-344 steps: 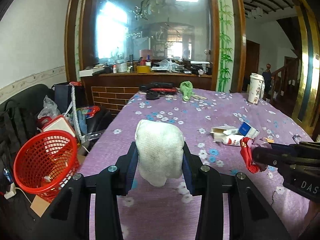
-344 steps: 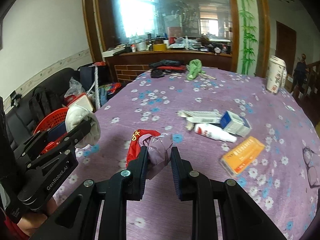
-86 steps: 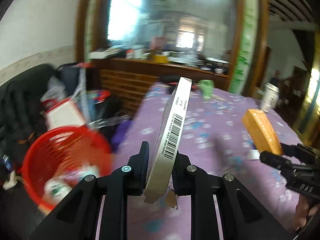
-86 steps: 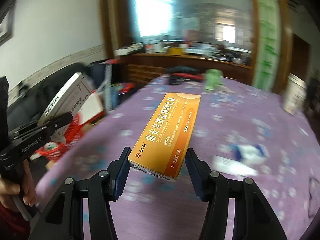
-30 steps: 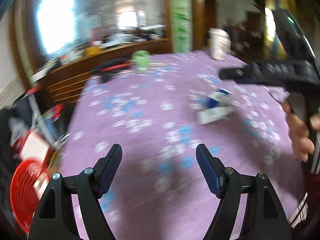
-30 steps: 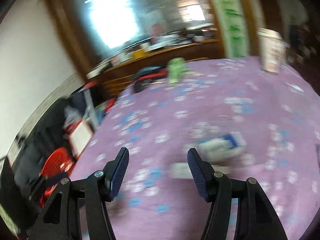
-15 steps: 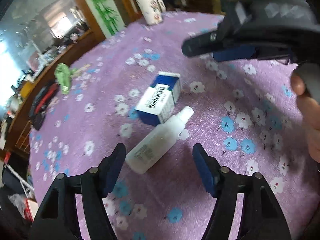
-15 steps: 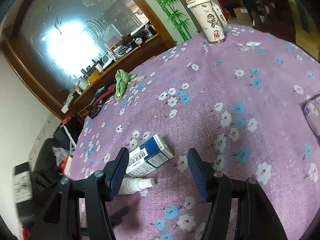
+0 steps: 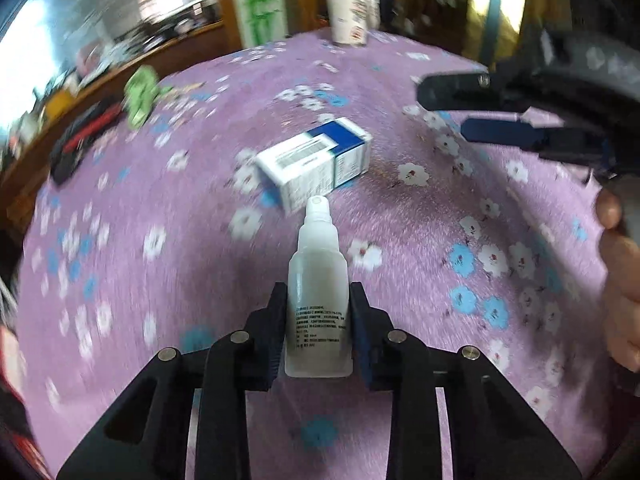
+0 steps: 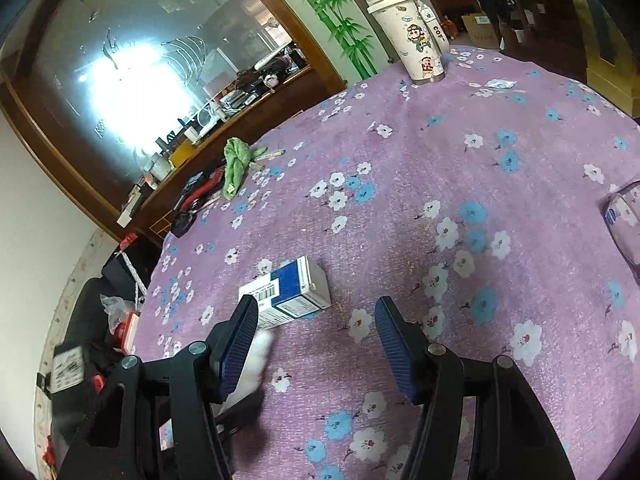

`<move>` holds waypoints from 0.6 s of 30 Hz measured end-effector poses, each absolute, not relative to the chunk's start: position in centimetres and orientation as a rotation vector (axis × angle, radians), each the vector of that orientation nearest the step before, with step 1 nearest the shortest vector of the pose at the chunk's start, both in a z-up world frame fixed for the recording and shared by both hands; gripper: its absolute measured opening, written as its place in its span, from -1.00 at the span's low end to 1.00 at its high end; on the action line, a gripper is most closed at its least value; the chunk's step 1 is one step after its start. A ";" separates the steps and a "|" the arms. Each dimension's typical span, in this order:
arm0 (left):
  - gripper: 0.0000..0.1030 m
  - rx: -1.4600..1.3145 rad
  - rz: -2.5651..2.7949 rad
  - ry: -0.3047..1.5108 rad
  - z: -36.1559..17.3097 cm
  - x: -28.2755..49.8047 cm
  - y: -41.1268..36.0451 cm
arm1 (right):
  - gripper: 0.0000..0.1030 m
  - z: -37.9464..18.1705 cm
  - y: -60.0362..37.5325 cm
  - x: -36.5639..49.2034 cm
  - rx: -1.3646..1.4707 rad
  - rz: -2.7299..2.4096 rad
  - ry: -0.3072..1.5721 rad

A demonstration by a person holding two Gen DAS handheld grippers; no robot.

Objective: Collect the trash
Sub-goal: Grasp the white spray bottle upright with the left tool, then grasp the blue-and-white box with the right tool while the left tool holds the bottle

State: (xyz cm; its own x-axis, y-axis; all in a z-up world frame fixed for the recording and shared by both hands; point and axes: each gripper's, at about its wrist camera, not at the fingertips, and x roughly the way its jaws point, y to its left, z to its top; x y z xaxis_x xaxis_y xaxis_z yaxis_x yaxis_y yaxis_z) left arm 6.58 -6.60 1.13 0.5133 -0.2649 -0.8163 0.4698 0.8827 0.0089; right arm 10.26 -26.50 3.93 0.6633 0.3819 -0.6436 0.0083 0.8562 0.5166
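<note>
A: Where was the bottle (image 9: 318, 280)?

B: Between the left gripper (image 9: 318, 328) fingers, low on its body, nozzle pointing away along them. The fingers were closing narrow on it, and their pads already looked to touch both sides. It lay on the purple flowered surface (image 9: 440, 232), or just above it; I could not tell which.

A: How would it handle?

B: Light, I'd judge. It was small, of milky translucent plastic, with a rounded body, a label of fine print and a tapered white nozzle. The smooth wall might slip or give under a hard squeeze, so the wide labelled body was the right place to hold, not the thin neck.

A: And the box (image 10: 286, 294)?

B: Just beyond the nozzle, lying flat on the surface. It was blue and white card, stiff-edged, with a barcode on top. Probably near weightless and easy to crush, so best taken across its two long faces.

A: The right gripper (image 10: 316, 334)?

B: Its fingers stood wide with nothing between them, near the box and a little short of it.

A: Anything else?

B: A tall sticker-covered cup (image 10: 408, 36) stood at the far edge, and a crumpled green cloth (image 10: 236, 166) lay well apart. The surface cover looked soft and napped.
</note>
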 end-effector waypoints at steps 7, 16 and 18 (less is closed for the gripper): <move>-0.45 -0.053 -0.325 0.835 2.5 6.2 1.1 | 0.26 4.0 -25.0 10.7 0.526 0.247 0.893; -0.45 -0.119 -0.226 0.769 3.1 6.4 4.3 | 0.26 4.4 -22.1 18.3 0.409 0.295 0.965; -0.45 -0.106 -0.218 0.764 3.1 6.4 4.2 | 0.26 3.2 -21.2 20.2 0.396 0.351 1.005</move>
State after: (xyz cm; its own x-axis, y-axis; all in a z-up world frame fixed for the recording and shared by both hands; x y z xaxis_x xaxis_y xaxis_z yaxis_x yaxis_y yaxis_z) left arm 6.43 4.22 3.10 0.7006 -0.2341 -0.6741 0.1572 0.9721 -0.1742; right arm 20.18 -21.19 3.17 0.4915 0.4586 -0.7403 -0.1017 0.8745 0.4742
